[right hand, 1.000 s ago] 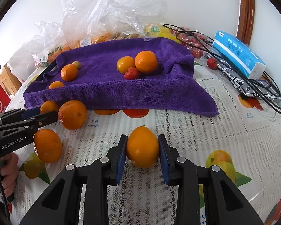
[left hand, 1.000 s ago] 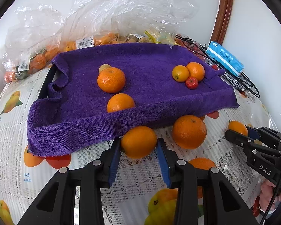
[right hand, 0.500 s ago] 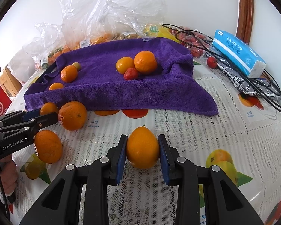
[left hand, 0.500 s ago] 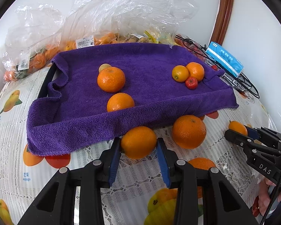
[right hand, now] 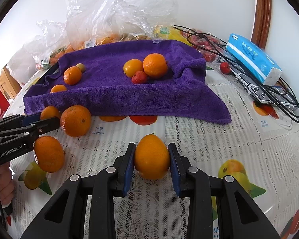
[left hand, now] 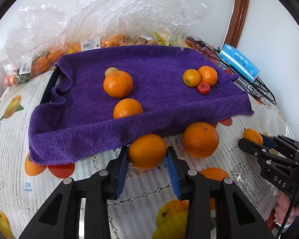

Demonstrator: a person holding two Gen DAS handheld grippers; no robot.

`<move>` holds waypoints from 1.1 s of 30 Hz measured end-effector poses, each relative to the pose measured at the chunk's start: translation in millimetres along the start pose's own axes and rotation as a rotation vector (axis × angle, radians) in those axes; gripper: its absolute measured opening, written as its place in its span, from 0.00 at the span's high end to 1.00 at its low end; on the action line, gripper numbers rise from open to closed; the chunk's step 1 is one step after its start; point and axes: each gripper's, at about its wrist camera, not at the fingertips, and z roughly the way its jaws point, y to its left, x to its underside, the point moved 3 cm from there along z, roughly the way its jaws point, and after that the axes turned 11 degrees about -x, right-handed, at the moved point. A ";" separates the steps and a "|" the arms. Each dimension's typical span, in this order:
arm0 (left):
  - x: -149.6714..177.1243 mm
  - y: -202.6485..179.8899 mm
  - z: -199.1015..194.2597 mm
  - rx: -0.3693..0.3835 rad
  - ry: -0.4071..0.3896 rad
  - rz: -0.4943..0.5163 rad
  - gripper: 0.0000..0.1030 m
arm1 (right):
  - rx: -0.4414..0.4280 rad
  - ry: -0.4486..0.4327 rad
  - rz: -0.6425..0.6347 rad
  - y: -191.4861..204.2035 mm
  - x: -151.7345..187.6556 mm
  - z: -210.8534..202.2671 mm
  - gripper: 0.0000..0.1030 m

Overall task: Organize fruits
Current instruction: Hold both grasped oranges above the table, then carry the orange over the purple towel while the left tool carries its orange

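Left gripper point(left hand: 147, 157) and right gripper point(right hand: 151, 159) both point steeply downward toward twelve o'clock, blue pads pressed against an orange each.

A plain white wall point(left hand: 269, 29) stands ahead of the hand-held gripper, lit by even, bright daylight. A curved brown wooden frame point(left hand: 238, 14) rises against it, ahead and to the right. The bench point(right hand: 219, 139) below wears a white lace-patterned cloth printed with fruit pictures, stretching forward to the wall
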 end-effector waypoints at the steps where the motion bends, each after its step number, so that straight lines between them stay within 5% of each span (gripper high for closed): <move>1: 0.3 -0.4 -0.1 0.002 -0.001 0.001 0.66 | 0.000 -0.001 0.000 0.1 -0.1 0.0 0.68; 19: 8.9 17.3 -41.5 0.023 -0.079 -0.048 0.66 | -0.012 -0.057 0.024 6.1 -6.2 -28.0 0.69; 33: -36.3 50.6 -78.3 -0.015 -0.171 -0.143 0.66 | -0.054 -0.184 -0.059 45.8 -78.1 -55.8 0.69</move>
